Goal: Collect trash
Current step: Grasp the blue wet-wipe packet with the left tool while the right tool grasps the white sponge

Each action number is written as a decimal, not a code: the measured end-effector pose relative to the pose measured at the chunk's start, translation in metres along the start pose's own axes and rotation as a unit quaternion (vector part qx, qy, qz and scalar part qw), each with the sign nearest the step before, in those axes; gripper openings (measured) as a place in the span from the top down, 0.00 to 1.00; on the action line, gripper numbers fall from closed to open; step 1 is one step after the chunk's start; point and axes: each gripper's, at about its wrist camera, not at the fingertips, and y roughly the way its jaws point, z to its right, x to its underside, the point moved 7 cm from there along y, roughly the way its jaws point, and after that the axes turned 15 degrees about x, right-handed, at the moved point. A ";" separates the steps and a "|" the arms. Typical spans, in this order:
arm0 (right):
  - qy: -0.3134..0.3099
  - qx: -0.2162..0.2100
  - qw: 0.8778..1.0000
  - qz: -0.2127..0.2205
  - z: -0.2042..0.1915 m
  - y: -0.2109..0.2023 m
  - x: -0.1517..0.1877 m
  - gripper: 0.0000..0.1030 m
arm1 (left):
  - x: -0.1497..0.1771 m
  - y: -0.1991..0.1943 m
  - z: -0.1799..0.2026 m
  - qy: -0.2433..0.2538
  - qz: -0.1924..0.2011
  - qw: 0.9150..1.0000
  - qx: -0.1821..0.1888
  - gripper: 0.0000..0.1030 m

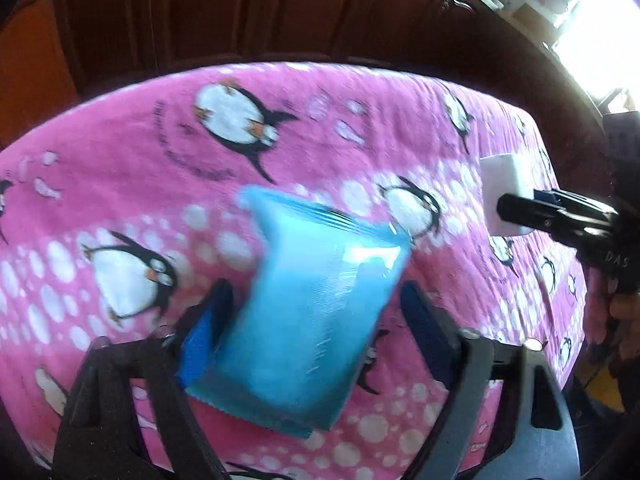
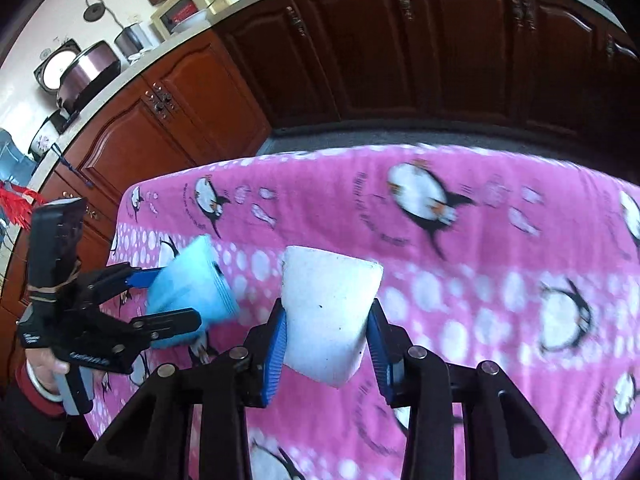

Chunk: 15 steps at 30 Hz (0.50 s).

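Note:
My left gripper [image 1: 316, 300] is shut on a light blue plastic packet [image 1: 308, 312] and holds it above the pink penguin blanket [image 1: 160, 200]. The same packet [image 2: 192, 288] shows at the left of the right wrist view, between the left gripper's fingers [image 2: 168, 300]. My right gripper [image 2: 328, 320] is shut on a white foam block [image 2: 328, 312] and holds it above the blanket [image 2: 480, 260]. That block [image 1: 504, 196] shows at the right of the left wrist view, held by the right gripper [image 1: 520, 212]. The two grippers are side by side.
The blanket covers a table. Dark wooden cabinets [image 2: 360, 60] stand behind it across a strip of floor. A counter [image 2: 120, 68] at the upper left carries pots and a microwave. A bright window [image 1: 592, 40] is at the upper right.

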 end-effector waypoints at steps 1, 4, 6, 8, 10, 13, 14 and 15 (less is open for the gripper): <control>0.003 0.000 1.000 0.000 0.006 -0.004 0.003 0.65 | 0.001 0.003 0.004 0.003 -0.007 1.000 -0.014 0.45; 0.009 0.004 1.000 0.005 0.024 -0.017 0.015 0.65 | 0.009 0.006 0.017 0.007 -0.008 1.000 -0.022 0.50; 0.013 0.004 1.000 0.006 0.034 -0.025 0.023 0.65 | 0.015 0.002 0.024 -0.005 0.004 1.000 -0.020 0.54; 0.016 0.006 1.000 0.007 0.045 -0.034 0.036 0.65 | 0.020 -0.004 0.034 -0.015 0.018 1.000 -0.011 0.61; 0.013 0.009 1.000 0.006 0.055 -0.041 0.048 0.65 | 0.025 -0.015 0.046 -0.019 0.038 0.999 -0.006 0.62; 0.009 0.016 1.000 0.007 0.070 -0.052 0.068 0.65 | 0.033 -0.019 0.061 -0.021 0.048 0.999 -0.006 0.62; 0.009 0.019 1.000 0.006 0.073 -0.054 0.073 0.65 | 0.033 -0.020 0.064 -0.024 0.049 0.998 -0.005 0.62; 0.011 0.020 1.000 0.004 0.076 -0.056 0.078 0.65 | 0.034 -0.021 0.068 -0.027 0.052 0.998 -0.001 0.63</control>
